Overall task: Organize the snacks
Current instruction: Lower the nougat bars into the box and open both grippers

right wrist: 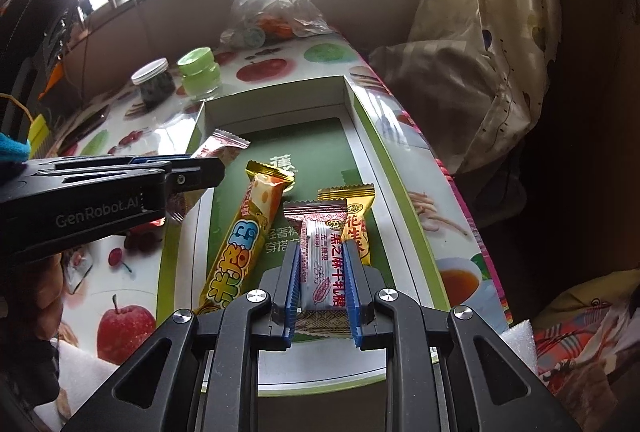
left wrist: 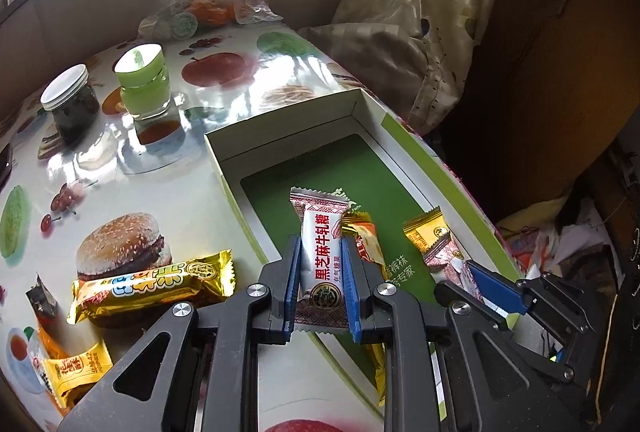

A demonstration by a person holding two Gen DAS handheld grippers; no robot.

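Left wrist view shows my left gripper (left wrist: 320, 264) clamped on a white nougat bar (left wrist: 320, 256), held by its long sides over the near end of the open green-lined box (left wrist: 280, 119), its far end tipping above the liner. Right wrist view shows my right gripper (right wrist: 323, 282) closed on a second nougat bar (right wrist: 322, 272) of the same kind, also over the box, with a long yellow bar (right wrist: 244, 232) and a gold peanut candy (right wrist: 356, 220) lying inside just beyond it. On the fruit-print table (left wrist: 140, 191) left of the box, a gold wafer bar (left wrist: 152, 286) and a small yellow candy (left wrist: 76, 372) are not yet packed. I judge these sweets to be light, with slick crinkly foil that slides easily; the filled body looks firm enough to bear a squeeze, while the flat crimped ends would fold or slip. Gripping across the middle of the body, as both jaws do here, seems soundest. Dropping one from low should do no harm, though a bar may skate on the smooth liner.
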